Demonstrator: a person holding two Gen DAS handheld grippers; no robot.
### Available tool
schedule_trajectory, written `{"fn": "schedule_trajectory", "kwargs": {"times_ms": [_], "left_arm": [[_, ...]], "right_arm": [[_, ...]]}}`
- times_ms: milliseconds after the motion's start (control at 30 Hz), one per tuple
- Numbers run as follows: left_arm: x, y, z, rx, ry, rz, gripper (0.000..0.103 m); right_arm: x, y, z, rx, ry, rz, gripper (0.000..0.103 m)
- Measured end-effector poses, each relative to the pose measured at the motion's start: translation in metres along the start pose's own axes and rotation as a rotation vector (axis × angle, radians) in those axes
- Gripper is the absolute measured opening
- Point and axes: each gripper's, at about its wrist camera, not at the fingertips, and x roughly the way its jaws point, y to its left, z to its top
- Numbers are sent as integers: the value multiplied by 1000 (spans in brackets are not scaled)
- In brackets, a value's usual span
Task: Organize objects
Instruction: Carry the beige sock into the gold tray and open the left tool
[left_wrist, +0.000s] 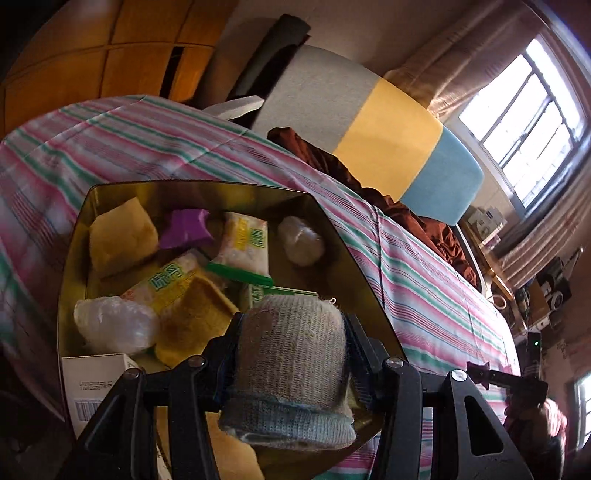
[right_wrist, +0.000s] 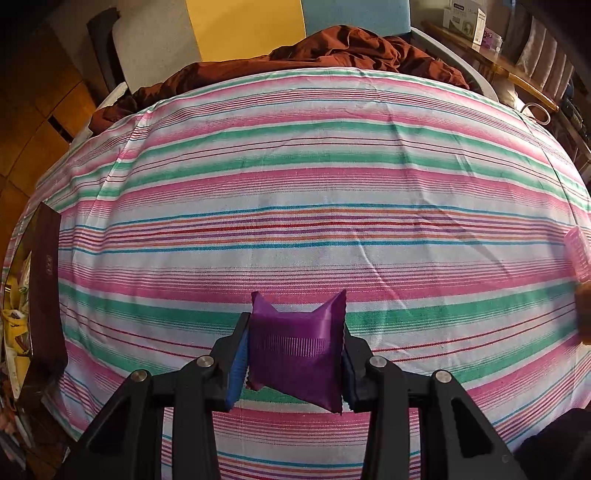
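My left gripper (left_wrist: 291, 332) is shut on a grey knitted roll with a pale blue cuff (left_wrist: 291, 369), held over the near part of a gold tin box (left_wrist: 354, 266). The box holds yellow sponges (left_wrist: 122, 236), a purple packet (left_wrist: 186, 229), snack packets (left_wrist: 245, 245), clear wrapped items (left_wrist: 114, 323) and a white carton (left_wrist: 96, 384). My right gripper (right_wrist: 295, 332) is shut on a purple foil packet (right_wrist: 297, 350), just above the striped cloth (right_wrist: 314, 184). The box shows at the far left of the right wrist view (right_wrist: 44, 280).
The striped cloth (left_wrist: 147, 140) covers the whole surface. A brown crumpled fabric (right_wrist: 332, 51) and a grey, yellow and blue cushion (left_wrist: 388, 136) lie at its far edge. A pink object (right_wrist: 580, 251) sits at the right edge. Wooden cabinets (left_wrist: 92, 55) stand to the left.
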Motion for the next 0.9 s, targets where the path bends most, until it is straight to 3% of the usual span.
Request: {"fn": "schedule_trajectory", "kwargs": {"times_ms": [167,300,433,700,800,900], "left_arm": [[7,15,-2,-68,32,-10,52],[24,-1,-14,-36,88,-29,52],[32,-13,-24,25,114,1,52],[12,-26,-28,185,17,86,52],[2,-28,-30,241,-19,116,54],[-9,-27,-31,282,-55,152,55]], "right_arm": [[-1,1,0,-15,-1,1,41],[-2,1,0,-8,-6,0,41],[-2,0,1,-8,-7,-1,41],[-1,10,0,-38,-9,-22,41],[-3,31,-4,-93,-14,-28,41],[-9,66,-9,-145,-32,31,41]]}}
